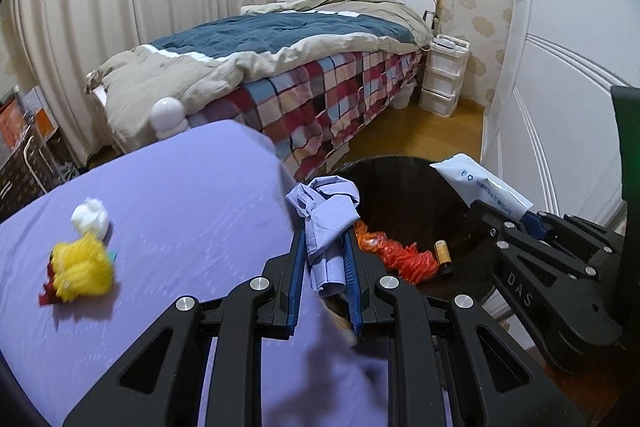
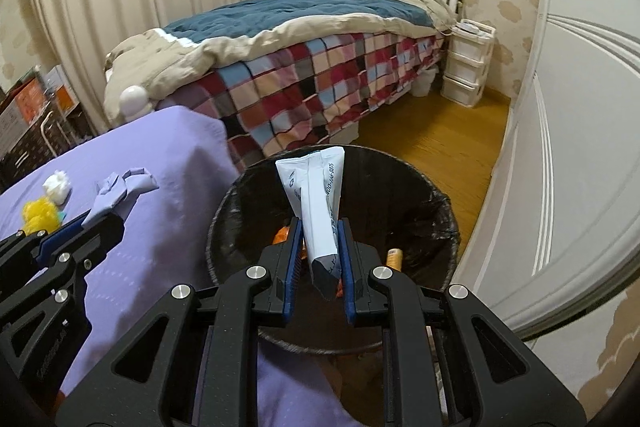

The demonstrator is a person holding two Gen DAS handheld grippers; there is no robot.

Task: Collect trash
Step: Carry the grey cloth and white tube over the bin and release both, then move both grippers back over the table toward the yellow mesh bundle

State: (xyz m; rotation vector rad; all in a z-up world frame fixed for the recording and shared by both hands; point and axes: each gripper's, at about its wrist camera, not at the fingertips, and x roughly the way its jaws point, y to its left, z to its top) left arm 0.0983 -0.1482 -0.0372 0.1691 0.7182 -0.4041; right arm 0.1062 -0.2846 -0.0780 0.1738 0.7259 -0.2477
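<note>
The left hand-held gripper (image 1: pixel 325 247) tilts downward, its blue-padded jaws clamped with something pinched between them. Just to its right, the right hand-held gripper (image 2: pixel 319 245) angles down the same way, its jaws likewise closed on a held item.

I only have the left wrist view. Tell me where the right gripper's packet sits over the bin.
Observer: The white packet hangs over the bin's opening, clamped in the right gripper.
Operator: Report where my purple wad is from that side.
Observer: The purple wad, held in the left gripper, is over the purple cloth, left of the bin rim, not over the opening.
Operator: Say what lies past the bin.
Observer: Bare wood floor runs from the bin to the white drawers.
</note>
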